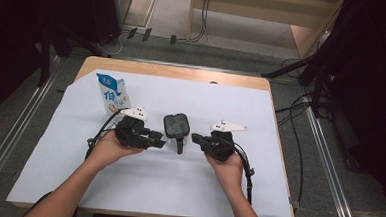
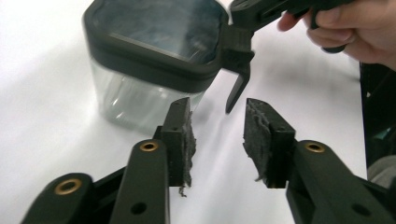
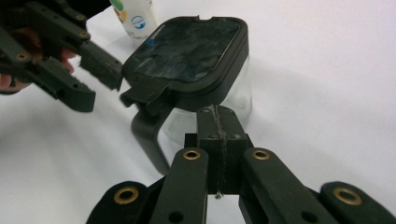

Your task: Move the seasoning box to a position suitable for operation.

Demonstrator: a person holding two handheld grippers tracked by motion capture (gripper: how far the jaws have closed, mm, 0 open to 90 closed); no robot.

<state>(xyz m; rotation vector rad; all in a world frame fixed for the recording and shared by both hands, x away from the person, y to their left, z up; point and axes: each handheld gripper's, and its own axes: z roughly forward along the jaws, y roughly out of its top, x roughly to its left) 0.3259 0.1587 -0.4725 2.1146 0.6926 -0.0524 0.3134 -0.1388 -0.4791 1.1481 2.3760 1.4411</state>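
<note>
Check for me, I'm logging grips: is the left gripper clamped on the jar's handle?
No, the left gripper has open jaws, nothing between them, short of the jar.

High view looks down; both tool views (close, low) share the jar [image 2: 154,51].

The right gripper [image 3: 219,140] rises from 6 o'clock with its jaws pressed together, nothing between them. Just past its tips, toward 12 o'clock, stands a clear jar [image 3: 219,105] with a dark lid [image 3: 187,51] and a black handle [image 3: 147,133] hanging down at its 8 o'clock side. At 10 o'clock the left gripper [image 3: 95,81] reaches in, jaws apart, tips close to the lid's edge. A carton [image 3: 133,16] peeks in at 11 o'clock behind the jar. All rests on a white sheet [image 3: 327,93].
</note>
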